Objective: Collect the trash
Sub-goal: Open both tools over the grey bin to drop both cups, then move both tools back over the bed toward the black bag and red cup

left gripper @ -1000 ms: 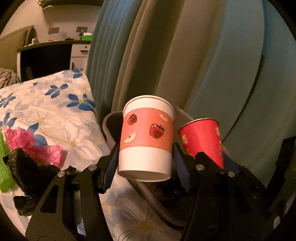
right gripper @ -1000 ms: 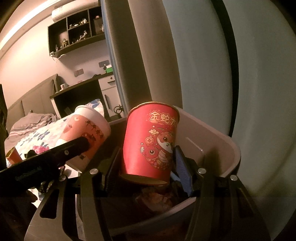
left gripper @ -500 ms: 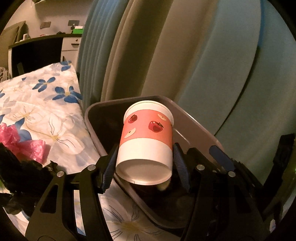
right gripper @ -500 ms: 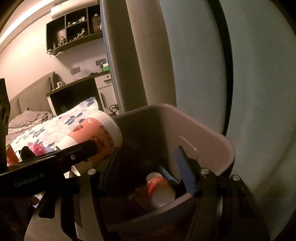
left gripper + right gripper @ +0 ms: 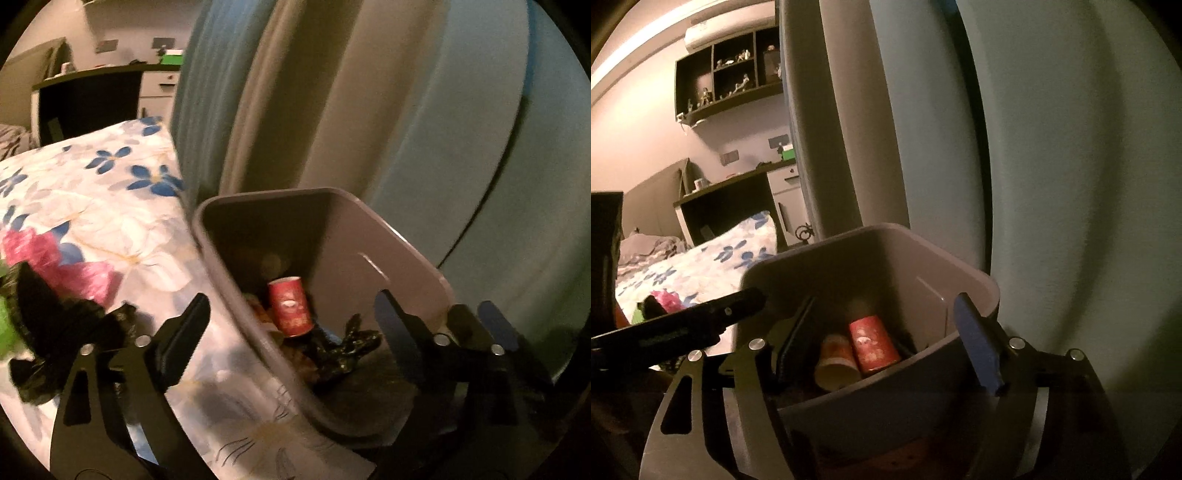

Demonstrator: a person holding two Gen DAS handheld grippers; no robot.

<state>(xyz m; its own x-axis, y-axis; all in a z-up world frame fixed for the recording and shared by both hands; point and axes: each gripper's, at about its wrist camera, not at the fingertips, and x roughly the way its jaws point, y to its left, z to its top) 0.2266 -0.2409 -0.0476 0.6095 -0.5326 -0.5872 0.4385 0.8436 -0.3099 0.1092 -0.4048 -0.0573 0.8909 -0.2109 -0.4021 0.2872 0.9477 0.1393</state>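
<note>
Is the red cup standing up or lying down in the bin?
Lying down: the red cup rests on its side inside the bin, beside another tipped cup.

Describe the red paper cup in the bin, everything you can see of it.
The red cup is a tapered paper cup with a pale printed design on its side, too blurred to read. It lies tipped over inside the grey plastic bin, on other trash, beside a pink-and-white cup and near crumpled black plastic. No gripper touches it.

red cup [image 5: 873, 345] | grey bin [image 5: 399, 258] | blue-flowered white cloth [image 5: 122, 206]
</note>
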